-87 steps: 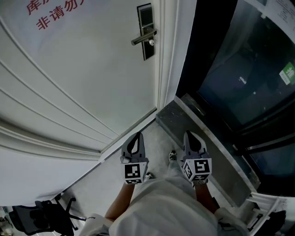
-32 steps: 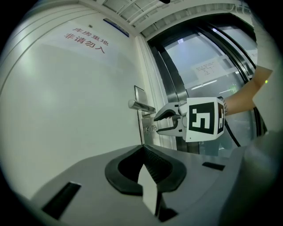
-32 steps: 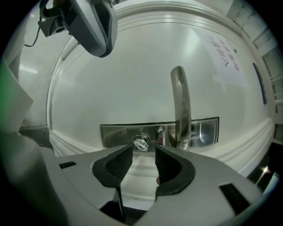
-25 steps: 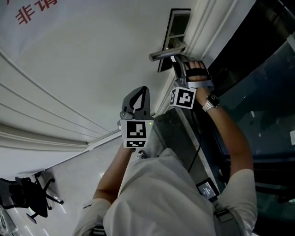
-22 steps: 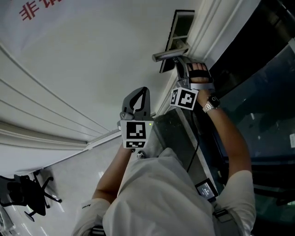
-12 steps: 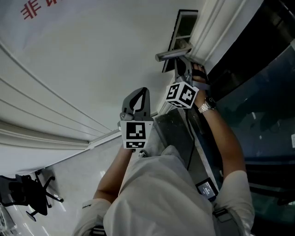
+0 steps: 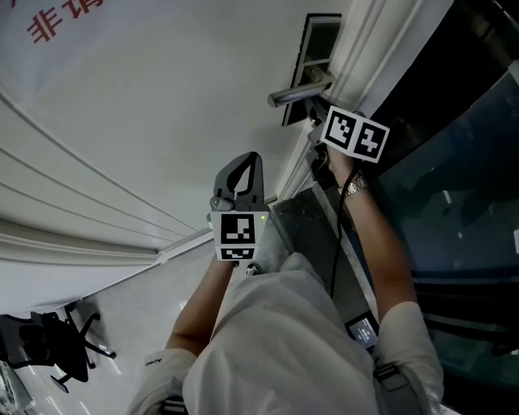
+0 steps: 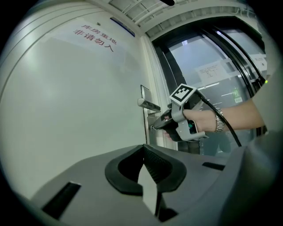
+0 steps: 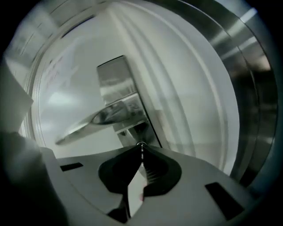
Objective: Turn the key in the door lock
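The right tool (image 9: 141, 149) is clenched on the small key (image 9: 141, 145), which sits right at its tips. The key is seated in the lock plate (image 9: 117, 81), just under the lever handle (image 9: 99, 117) that stretches away above and to the left of those tips. In the head view this tool reaches up to the door's edge.

The left tool (image 7: 242, 168) hangs lower, well back from the lock, its jaws pressed together on nothing.

The white door (image 7: 146, 121) carries red characters (image 7: 57, 20) far to the left of both tools. Dark glass (image 7: 454, 162) stands to the right tool's right. An office chair (image 7: 57, 352) sits on the pale floor (image 7: 154, 308) behind the left tool.
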A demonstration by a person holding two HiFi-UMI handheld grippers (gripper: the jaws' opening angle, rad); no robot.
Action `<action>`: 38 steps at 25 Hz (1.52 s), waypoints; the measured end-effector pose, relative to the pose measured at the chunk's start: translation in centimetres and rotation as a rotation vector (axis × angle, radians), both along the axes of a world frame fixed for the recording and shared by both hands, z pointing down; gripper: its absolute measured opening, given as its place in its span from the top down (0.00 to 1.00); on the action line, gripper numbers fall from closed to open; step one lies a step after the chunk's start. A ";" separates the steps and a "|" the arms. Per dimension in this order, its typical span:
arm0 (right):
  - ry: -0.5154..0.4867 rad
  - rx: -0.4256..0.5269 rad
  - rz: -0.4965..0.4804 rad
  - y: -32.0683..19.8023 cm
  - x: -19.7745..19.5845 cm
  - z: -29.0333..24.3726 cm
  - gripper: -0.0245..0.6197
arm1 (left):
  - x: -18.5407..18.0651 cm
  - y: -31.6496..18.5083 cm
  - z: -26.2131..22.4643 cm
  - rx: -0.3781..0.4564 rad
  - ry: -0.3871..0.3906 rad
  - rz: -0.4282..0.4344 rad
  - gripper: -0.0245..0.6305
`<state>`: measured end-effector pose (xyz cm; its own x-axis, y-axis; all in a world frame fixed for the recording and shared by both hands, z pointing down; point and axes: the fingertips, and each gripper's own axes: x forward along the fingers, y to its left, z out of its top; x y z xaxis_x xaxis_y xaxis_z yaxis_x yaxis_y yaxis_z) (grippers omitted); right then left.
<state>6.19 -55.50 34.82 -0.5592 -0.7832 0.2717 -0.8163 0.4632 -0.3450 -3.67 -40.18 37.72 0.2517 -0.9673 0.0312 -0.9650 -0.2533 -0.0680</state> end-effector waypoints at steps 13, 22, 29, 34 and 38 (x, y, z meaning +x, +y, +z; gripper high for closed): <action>-0.432 -0.234 -0.056 0.2 0.6 0.2 0.89 | 1.4 -0.3 -0.1 0.006 -0.021 0.028 0.95; 0.630 0.441 -0.120 1.8 0.2 -1.8 0.71 | 1.6 -0.6 -0.2 0.009 -0.026 0.030 0.95; 1.210 0.814 -0.165 3.0 -1.7 -1.1 0.71 | 2.0 -0.5 -0.3 0.014 -0.031 0.033 0.95; 1.299 0.790 -0.208 3.1 -1.7 0.3 0.71 | 1.8 -0.3 -0.1 0.009 -0.029 0.029 0.95; 1.466 0.850 -0.202 1.8 -1.1 1.2 0.71 | 1.7 -0.3 0.1 0.003 -0.030 0.026 0.95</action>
